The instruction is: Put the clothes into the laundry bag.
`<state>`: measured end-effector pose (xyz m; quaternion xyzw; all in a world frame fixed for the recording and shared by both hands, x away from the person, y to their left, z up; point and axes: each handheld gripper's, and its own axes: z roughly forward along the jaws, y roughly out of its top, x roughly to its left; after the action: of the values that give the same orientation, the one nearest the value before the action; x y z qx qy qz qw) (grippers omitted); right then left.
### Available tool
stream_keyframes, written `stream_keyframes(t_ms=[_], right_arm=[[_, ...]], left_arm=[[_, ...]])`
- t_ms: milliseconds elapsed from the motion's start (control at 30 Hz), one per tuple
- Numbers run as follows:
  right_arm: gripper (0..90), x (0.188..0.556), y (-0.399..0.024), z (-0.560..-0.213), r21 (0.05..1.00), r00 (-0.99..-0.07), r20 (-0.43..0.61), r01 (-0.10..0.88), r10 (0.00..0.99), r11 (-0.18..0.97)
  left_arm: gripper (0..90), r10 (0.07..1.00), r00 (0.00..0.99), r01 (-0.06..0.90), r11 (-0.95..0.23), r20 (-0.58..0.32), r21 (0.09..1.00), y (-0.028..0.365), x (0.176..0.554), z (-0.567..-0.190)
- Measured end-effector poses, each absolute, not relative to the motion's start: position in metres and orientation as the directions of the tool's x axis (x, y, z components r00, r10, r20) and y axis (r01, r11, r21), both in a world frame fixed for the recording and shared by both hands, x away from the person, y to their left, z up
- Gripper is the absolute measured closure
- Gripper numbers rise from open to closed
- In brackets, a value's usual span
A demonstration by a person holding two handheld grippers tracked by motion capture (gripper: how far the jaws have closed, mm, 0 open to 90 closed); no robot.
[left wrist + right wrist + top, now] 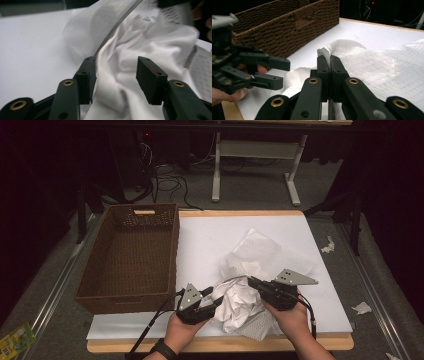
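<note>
A crumpled white cloth (239, 306) lies at the front of the white mat, partly inside a white mesh bag (262, 251). My left gripper (216, 301) is open beside the cloth's left side. In the left gripper view the cloth (120, 50) bulges between the spread pads of that gripper (116, 68), and the right pad stands apart from it. My right gripper (251, 282) is shut on the mesh bag's hemmed edge (325, 53); its jaws (330, 60) meet on the rim. In the right gripper view the left gripper (283, 72) is open at the left.
An empty brown wicker basket (173, 251) stands on the table's left half, its near corner close to the left hand. White scraps (361, 308) lie on the floor at the right. A colourful packet (15, 340) lies on the floor at the bottom left.
</note>
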<state>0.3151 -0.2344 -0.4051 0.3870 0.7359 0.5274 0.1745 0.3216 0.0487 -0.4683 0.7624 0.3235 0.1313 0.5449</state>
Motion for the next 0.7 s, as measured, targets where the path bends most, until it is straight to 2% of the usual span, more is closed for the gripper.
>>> stream_keyframes(t_ms=[100,167,233,333,533,700], right_arm=[[88.8,0.315,-0.234,-0.405,0.911,-0.639,0.150,0.386,0.755,0.145],[88.8,0.315,-0.234,-0.406,0.911,-0.640,0.150,0.385,0.754,0.146],[88.8,0.315,-0.234,-0.406,0.910,-0.639,0.154,0.389,0.754,0.144],[88.8,0.316,-0.234,-0.407,0.910,-0.642,0.154,0.389,0.751,0.146],[88.8,0.315,-0.233,-0.406,0.910,-0.643,0.150,0.388,0.751,0.149],[88.8,0.315,-0.232,-0.405,0.912,-0.648,0.150,0.382,0.747,0.148]], left_arm=[[47.4,0.649,0.746,0.364,-0.210,-0.149,0.907,0.048,0.324,-0.473],[49.3,0.652,0.737,0.399,-0.209,-0.177,0.893,0.049,0.327,-0.477],[59.9,0.643,0.739,0.425,-0.213,-0.201,0.880,0.050,0.329,-0.480],[82.4,0.642,0.739,0.422,-0.207,-0.204,0.883,0.047,0.328,-0.479],[84.5,0.620,0.770,0.355,-0.220,-0.151,0.909,0.030,0.328,-0.463],[84.3,0.619,0.761,0.371,-0.165,-0.197,0.914,0.006,0.342,-0.457]])
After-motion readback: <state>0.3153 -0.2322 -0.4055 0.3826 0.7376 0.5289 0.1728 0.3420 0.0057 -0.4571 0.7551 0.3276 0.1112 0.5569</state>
